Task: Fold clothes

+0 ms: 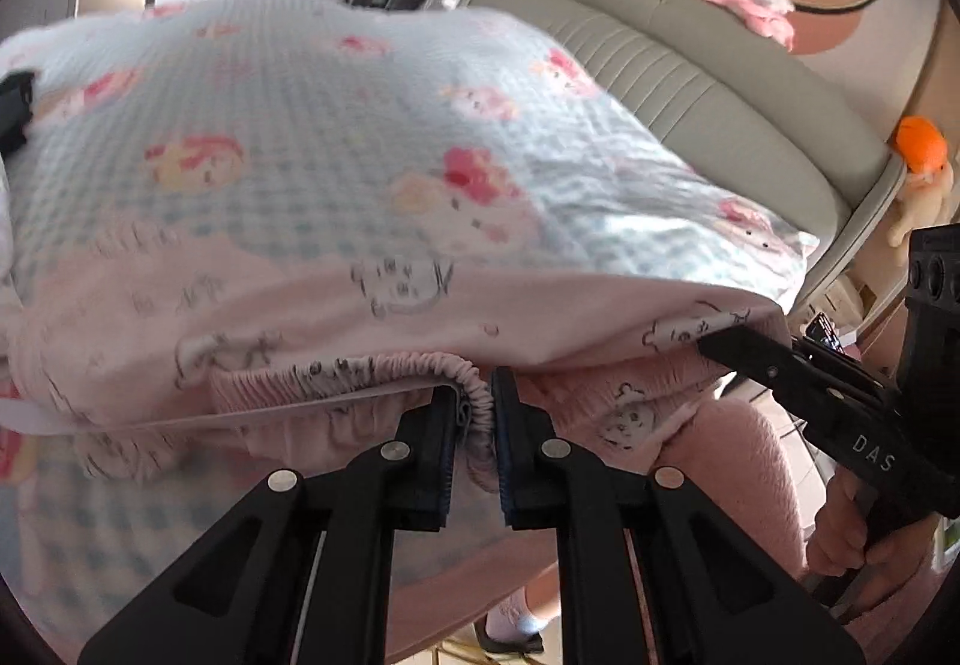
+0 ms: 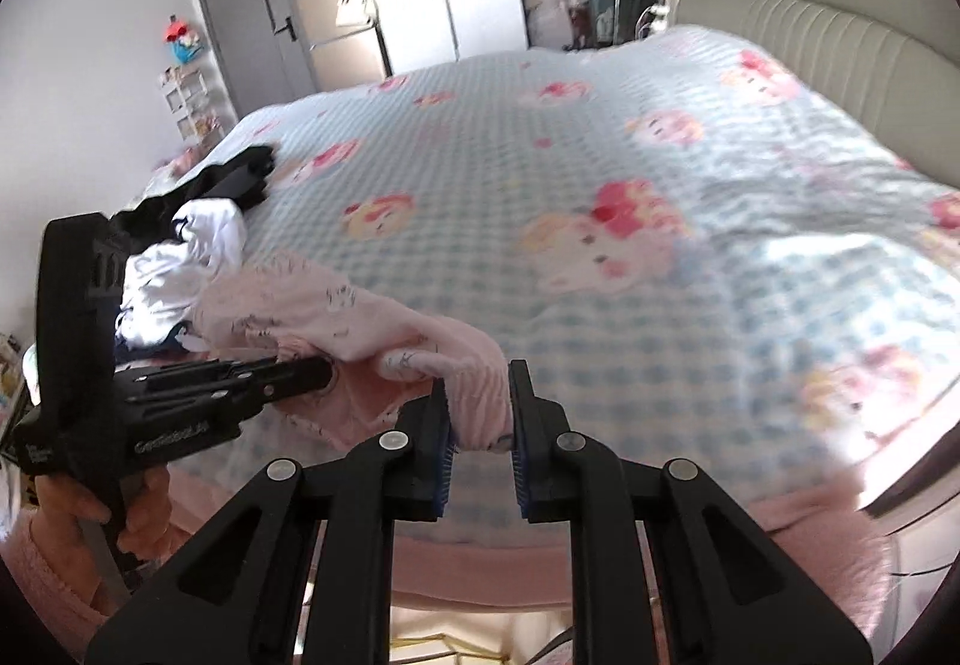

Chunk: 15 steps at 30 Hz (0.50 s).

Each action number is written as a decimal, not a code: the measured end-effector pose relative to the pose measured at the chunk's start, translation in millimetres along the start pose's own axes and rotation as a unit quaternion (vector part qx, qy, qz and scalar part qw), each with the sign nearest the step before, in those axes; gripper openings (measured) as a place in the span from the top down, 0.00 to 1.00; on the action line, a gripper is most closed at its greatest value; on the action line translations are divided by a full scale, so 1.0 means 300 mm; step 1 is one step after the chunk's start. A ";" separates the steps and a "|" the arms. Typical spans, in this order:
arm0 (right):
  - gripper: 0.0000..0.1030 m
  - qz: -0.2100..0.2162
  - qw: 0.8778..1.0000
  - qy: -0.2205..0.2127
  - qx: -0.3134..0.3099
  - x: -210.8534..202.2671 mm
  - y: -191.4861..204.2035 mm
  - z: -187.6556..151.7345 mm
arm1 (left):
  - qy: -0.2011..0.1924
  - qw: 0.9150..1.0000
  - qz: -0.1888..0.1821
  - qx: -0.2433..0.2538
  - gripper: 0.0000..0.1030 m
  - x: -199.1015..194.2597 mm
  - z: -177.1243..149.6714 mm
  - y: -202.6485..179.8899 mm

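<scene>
The pink garment, a thin printed piece with a gathered elastic waistband, is held up over the near edge of the bed, low in the centre of both views. The left tool is clenched on the waistband at the centre bottom of its own view; in the right wrist view it enters from the lower left. The right tool is clenched on a bunched fold of the same garment; in the left wrist view it enters from the right edge, its tips buried in the pink cloth. The fabric appears light, soft and limp: it sags between the two holds, keeps no shape of its own, and will likely crease wherever it is pinched. The elastic band is the firmest part and the better place to hold, with the two tools set well apart so the cloth hangs flat. A heap of white and black clothes lies at the left edge of the bed. How far the folding has gone cannot be judged from this moment.
</scene>
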State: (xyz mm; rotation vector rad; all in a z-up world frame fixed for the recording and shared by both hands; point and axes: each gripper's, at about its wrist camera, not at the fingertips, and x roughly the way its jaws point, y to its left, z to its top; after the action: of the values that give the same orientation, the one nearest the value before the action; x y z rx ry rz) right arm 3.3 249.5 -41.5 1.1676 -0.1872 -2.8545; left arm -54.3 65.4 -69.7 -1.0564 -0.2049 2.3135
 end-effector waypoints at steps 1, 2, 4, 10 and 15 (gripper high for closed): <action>0.85 -0.002 1.000 0.005 -0.003 0.010 -0.004 -0.006 | -0.009 1.000 0.012 -0.004 0.88 -0.011 0.005 0.008; 0.84 -0.005 1.000 0.010 -0.007 0.020 -0.007 -0.012 | -0.012 0.999 0.025 -0.019 0.88 -0.023 -0.001 0.043; 0.82 -0.010 1.000 0.019 -0.013 0.040 -0.015 -0.025 | -0.006 0.998 0.036 -0.057 0.88 -0.040 -0.027 0.136; 0.81 0.028 0.997 0.070 0.000 0.142 0.000 -0.110 | 0.016 0.989 0.105 -0.103 0.88 -0.104 -0.157 0.288; 0.79 0.028 0.997 0.068 -0.023 0.152 0.051 -0.113 | 0.017 0.983 0.155 -0.100 0.85 -0.118 -0.185 0.303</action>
State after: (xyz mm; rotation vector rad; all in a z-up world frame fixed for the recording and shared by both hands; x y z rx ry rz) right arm -5.2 227.1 -95.2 1.3195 -0.1437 -2.7045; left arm -35.8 -34.4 -117.6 -1.3059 -0.2822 2.5917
